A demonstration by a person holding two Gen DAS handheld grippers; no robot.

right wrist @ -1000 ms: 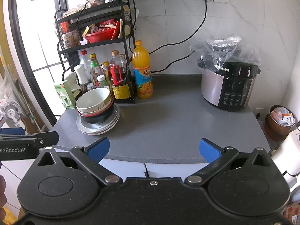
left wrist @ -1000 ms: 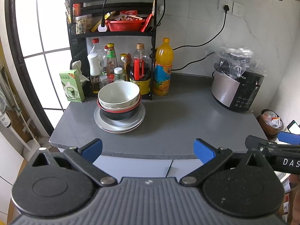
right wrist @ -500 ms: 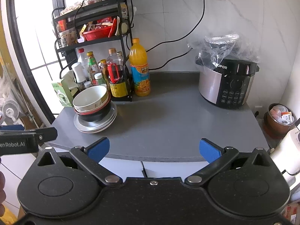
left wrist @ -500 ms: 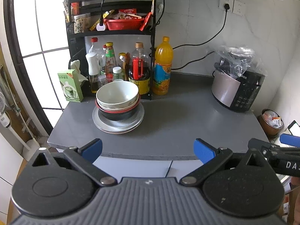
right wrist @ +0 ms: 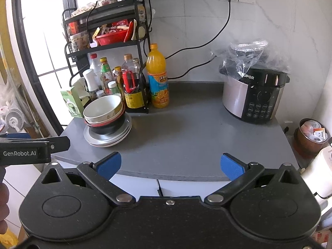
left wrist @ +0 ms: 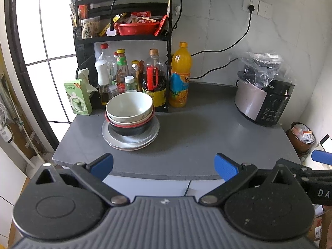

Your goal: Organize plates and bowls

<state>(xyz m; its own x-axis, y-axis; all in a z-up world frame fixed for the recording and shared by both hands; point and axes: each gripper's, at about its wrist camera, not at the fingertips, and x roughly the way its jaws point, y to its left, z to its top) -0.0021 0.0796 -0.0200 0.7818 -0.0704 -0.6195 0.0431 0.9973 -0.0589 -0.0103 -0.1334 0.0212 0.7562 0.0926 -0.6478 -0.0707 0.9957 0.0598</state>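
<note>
Both grippers, left [left wrist: 164, 167] and right [right wrist: 170, 165], hold jaws apart at the bench [right wrist: 186, 137] front edge; cooker [right wrist: 254, 97] reads "SUPOR"; bowls [left wrist: 129, 112] stacked near the left edge.

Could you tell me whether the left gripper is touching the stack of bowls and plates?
Apart: the left wrist view shows bare countertop between the open left gripper and the stack.
</note>
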